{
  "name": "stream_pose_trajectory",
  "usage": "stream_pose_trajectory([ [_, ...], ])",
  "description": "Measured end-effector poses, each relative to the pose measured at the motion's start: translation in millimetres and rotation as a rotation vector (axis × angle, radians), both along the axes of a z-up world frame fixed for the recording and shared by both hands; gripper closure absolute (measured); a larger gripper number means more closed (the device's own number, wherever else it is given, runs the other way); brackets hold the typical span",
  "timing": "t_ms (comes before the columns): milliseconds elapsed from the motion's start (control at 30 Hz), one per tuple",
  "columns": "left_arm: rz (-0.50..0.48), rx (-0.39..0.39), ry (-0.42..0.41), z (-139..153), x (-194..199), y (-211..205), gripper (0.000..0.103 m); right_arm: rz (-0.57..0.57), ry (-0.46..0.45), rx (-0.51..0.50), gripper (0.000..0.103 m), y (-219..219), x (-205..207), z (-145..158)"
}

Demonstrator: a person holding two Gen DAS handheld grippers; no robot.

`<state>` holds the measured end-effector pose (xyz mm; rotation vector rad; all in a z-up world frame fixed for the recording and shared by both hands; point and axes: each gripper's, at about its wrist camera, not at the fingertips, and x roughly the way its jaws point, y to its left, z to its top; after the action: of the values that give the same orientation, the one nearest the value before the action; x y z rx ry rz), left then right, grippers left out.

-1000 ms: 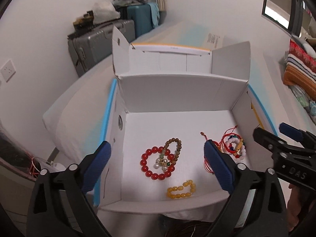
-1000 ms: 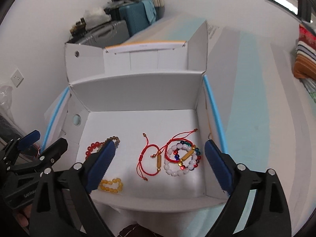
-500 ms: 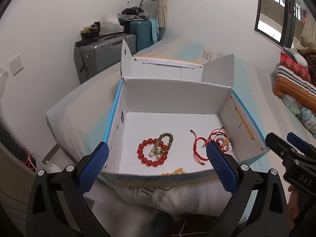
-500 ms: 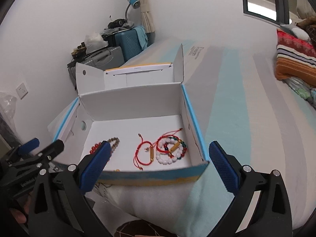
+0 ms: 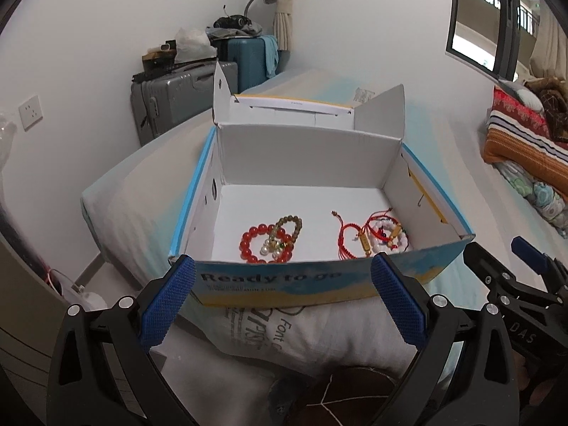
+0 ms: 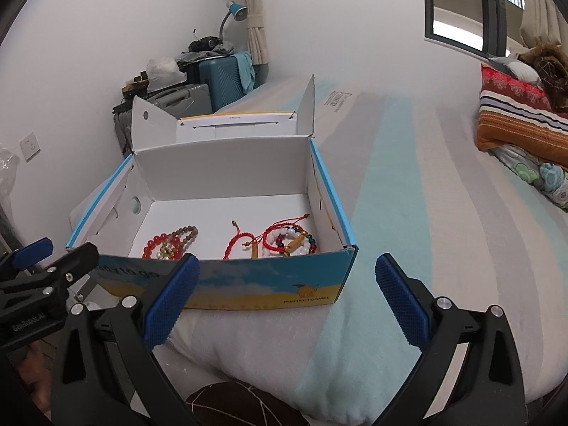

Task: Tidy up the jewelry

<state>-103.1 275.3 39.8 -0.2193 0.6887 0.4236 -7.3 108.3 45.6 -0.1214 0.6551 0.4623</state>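
An open cardboard box (image 5: 305, 285) (image 6: 269, 289) with white inside walls rests on the bed. On its floor at the left lie a red bead bracelet (image 5: 250, 243) (image 6: 156, 241) and a brown bead bracelet (image 5: 293, 222) (image 6: 188, 231). At the right lie a red cord bracelet (image 5: 346, 234) (image 6: 236, 243) and a pile of white and coloured bead bracelets (image 5: 385, 234) (image 6: 289, 239). My left gripper (image 5: 284, 294) stands open before the box's front wall, nothing between its fingers. My right gripper (image 6: 284, 291) is open too, just outside the front wall. The front wall hides the box's near floor.
The bed (image 6: 408, 213) with a pale striped cover stretches right. Suitcases (image 5: 177, 103) stand against the wall behind the box. Folded striped blankets (image 5: 522, 142) lie at far right. A white pillow (image 5: 284, 337) sits under the box's front. A dark round thing (image 6: 234, 404) is below.
Both grippers have drawn back from over the box floor to outside its front wall. The yellow bead bracelet seen earlier is now hidden behind that wall.
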Motion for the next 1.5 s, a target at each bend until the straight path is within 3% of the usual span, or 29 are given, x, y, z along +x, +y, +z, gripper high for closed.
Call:
stream_pose_trajectory([
  [1500, -0.021, 0.017, 0.054, -10.1, 7.6, -6.9, 0.006, 0.000, 0.004, -0.029, 0.008, -2.1, 2.0, -1.2],
])
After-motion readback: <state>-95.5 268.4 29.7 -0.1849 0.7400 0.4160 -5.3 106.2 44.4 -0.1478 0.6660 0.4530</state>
